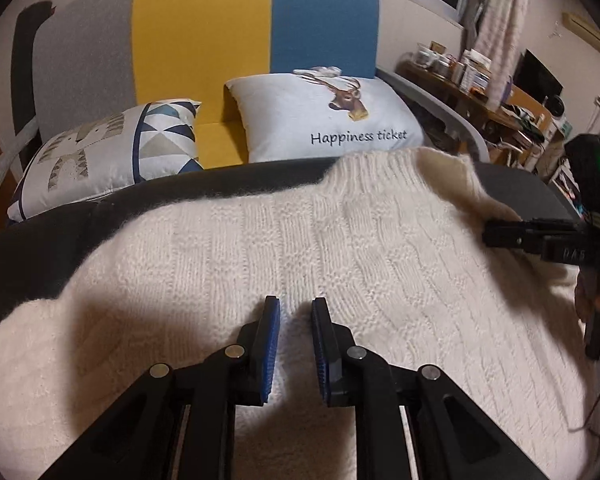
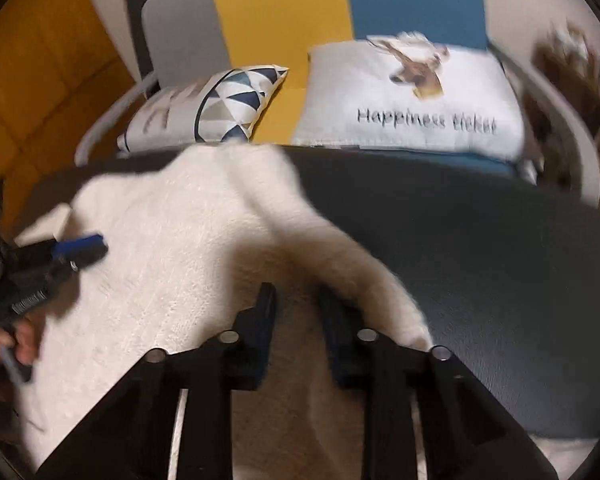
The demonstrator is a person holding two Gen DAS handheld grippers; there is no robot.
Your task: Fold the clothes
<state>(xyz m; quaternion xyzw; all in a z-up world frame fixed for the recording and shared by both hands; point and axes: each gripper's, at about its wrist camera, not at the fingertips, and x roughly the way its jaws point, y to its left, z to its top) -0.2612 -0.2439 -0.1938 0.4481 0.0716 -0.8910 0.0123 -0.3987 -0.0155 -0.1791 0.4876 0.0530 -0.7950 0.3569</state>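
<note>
Both grippers, left gripper [image 1: 296, 304] and right gripper [image 2: 296, 292], hover with jaws slightly parted, gripping nothing, over a cream knit sweater [image 1: 300, 240] spread across the dark worktop [image 2: 480, 248], two cushions [image 1: 324, 120] lying behind.

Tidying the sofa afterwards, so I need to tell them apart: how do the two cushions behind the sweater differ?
The deer cushion is plain pale with a deer head and the words "Happiness ticket"; the geometric cushion carries blue, grey and beige triangles. The deer cushion looks larger and sits to the right, the geometric cushion to the left. Both rest on the sofa.
</note>
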